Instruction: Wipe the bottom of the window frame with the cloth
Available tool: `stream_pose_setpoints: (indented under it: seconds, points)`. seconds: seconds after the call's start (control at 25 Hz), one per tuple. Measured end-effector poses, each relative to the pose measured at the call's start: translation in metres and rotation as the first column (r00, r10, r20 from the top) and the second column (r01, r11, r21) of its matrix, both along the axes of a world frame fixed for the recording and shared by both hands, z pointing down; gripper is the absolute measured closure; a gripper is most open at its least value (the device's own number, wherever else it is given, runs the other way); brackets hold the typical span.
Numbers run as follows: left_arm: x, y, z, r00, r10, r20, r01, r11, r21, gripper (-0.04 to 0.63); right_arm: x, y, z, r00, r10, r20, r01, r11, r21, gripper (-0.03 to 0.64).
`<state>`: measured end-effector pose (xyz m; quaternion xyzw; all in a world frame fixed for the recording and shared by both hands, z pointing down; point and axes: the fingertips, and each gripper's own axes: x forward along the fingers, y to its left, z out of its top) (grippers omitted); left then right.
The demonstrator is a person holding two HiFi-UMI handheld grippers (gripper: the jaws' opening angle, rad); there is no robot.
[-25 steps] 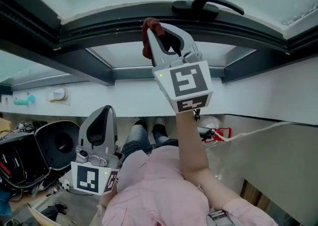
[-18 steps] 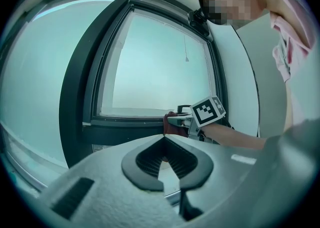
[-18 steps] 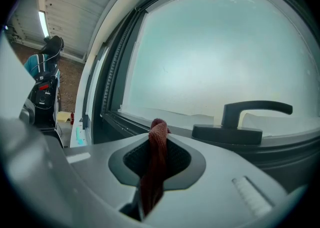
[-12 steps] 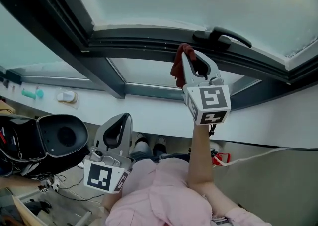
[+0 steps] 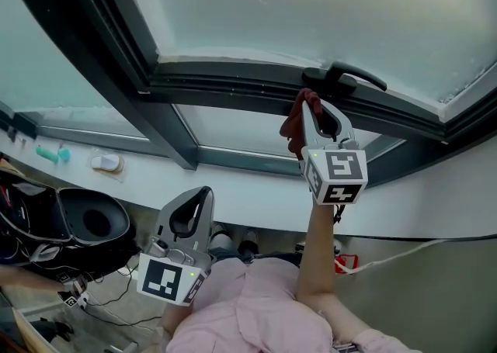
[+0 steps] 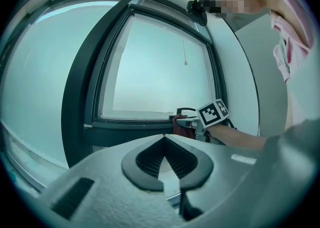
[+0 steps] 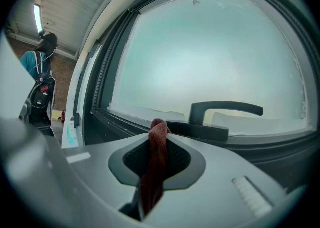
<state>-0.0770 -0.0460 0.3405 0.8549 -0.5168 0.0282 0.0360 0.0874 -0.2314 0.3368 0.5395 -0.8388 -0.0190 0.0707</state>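
Note:
My right gripper (image 5: pixel 308 105) is raised to the dark bottom bar of the window frame (image 5: pixel 233 82), just left of and below the black window handle (image 5: pixel 345 76). It is shut on a dark red cloth (image 5: pixel 294 122) that bunches out past its fingertips, close to the frame. In the right gripper view the cloth (image 7: pixel 157 158) hangs between the jaws, with the handle (image 7: pixel 225 108) and frame (image 7: pixel 125 122) right ahead. My left gripper (image 5: pixel 199 195) hangs low by the person's body, shut and holding nothing. The left gripper view shows the right gripper (image 6: pixel 196 122) and cloth (image 6: pixel 179 124) at the frame.
A white sill (image 5: pixel 116 181) below the window carries a small teal item (image 5: pixel 49 154) and a white item (image 5: pixel 106 162). A black open case (image 5: pixel 85 223) lies on the floor at the left. A white cable (image 5: pixel 404 250) runs along the right wall.
The right gripper has carried the cloth rightward along the bottom bar, nearer to the handle. The head view has swung, so the window fills more of the frame. The left gripper stays low.

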Motion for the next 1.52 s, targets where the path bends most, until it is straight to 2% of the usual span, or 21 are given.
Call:
stream_pose_setpoints:
  seconds: [0.96,1.4,1.52]
  points:
    - [-0.011,0.002,0.003,1.0,0.021,-0.017,-0.021,1.0,-0.014,0.597,0.05,0.004,0.0,0.989,0.149,0.008,-0.149,0.989,-0.001,0.566]
    - [-0.023,0.008,0.004,0.999,0.007,-0.034,-0.008,1.0,-0.007,0.597,0.05,0.007,0.0,0.975,0.204,-0.085,-0.204,0.979,0.004,0.568]
    - [-0.027,0.01,0.006,0.999,0.01,-0.039,-0.01,1.0,-0.01,0.597,0.039,0.02,-0.001,0.98,0.184,-0.07,-0.184,0.983,0.012,0.568]
